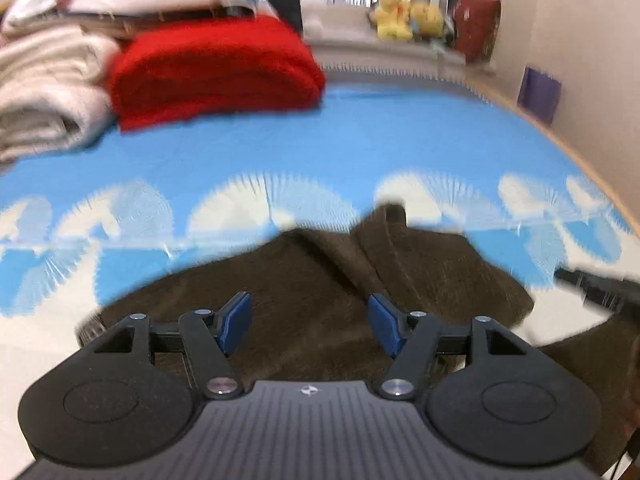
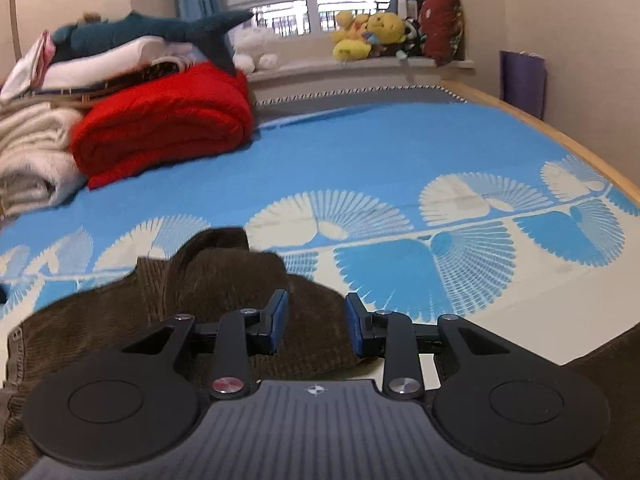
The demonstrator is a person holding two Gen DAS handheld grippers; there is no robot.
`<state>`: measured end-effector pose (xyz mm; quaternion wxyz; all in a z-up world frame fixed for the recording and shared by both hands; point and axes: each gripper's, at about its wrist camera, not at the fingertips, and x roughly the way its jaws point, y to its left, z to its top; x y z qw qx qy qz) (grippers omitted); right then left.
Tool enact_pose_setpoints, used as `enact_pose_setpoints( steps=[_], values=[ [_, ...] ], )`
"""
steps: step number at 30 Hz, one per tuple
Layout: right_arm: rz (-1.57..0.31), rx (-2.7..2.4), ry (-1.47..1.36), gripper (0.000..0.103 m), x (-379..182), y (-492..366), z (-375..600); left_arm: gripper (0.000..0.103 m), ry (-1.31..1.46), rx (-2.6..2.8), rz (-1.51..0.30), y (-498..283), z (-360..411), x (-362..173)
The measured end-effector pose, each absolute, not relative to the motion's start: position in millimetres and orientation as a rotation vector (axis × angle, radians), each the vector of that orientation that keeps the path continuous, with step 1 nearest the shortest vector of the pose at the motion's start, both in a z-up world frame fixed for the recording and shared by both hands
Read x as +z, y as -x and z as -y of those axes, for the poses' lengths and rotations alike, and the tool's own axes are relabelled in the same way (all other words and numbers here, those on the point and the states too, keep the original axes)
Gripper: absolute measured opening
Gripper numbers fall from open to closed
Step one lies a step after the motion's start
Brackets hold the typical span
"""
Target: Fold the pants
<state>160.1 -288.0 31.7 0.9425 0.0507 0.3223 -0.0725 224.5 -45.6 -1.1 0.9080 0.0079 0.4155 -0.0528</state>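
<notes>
Nearest to me, in the left wrist view, my left gripper (image 1: pixel 310 326) hangs over the brown pants (image 1: pixel 320 300) with its blue pads spread wide and nothing between them. In the right wrist view, my right gripper (image 2: pixel 314 326) has its pads set closer together but still apart; brown cloth lies under the gap, and I judge it is not pinched.

The pants (image 2: pixel 192 292) lie bunched on the near part of the bed (image 2: pixel 380 152), on its blue-and-white fan-patterned cover. One thick fold rises toward the far side, and a ribbed band shows at the near left edge in the right view.

My judgement is that the fold is only partly done, as the cloth looks lumpy. To do this step well, I would take hold at an edge with each gripper, catching all layers, then lift evenly and lay the fold flat so the edges line up.

Farther off on the left sit a folded red blanket (image 2: pixel 168 120) and a cream one (image 2: pixel 32 152). Beyond, plush toys (image 2: pixel 368 34) line the windowsill.
</notes>
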Motion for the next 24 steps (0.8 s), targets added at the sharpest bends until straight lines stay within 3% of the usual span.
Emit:
enact_pose_setpoints(
  steps=[1,3,4,9,16,19,21,24],
  values=[
    [-0.661,-0.147,-0.108,0.033,32,-165,285,0.053,-0.036,-0.091,-0.921,-232,53,-14],
    [-0.661,-0.152,-0.127,0.033,30,-174,283,0.049,-0.028,-0.098,-0.971,-245,60,-30],
    [-0.658,-0.150,-0.139,0.033,27,-179,282,0.042,-0.019,-0.106,-0.985,-251,63,-35],
    [-0.746,-0.154,-0.169,0.034,5,-221,285,0.034,-0.053,-0.076,-0.987,-270,68,-54],
    [-0.828,-0.080,-0.188,0.040,-20,-267,282,0.036,-0.027,-0.101,-1.024,-291,56,-63],
    [-0.852,-0.083,-0.167,0.051,-29,-281,278,0.038,-0.014,-0.076,-1.058,-300,46,-70],
    [-0.878,-0.083,-0.161,0.065,-36,-290,277,0.038,-0.008,-0.057,-1.085,-307,41,-77],
    [-0.919,-0.064,-0.149,0.074,-44,-299,274,0.041,0.008,-0.044,-1.108,-315,32,-81]
  ],
)
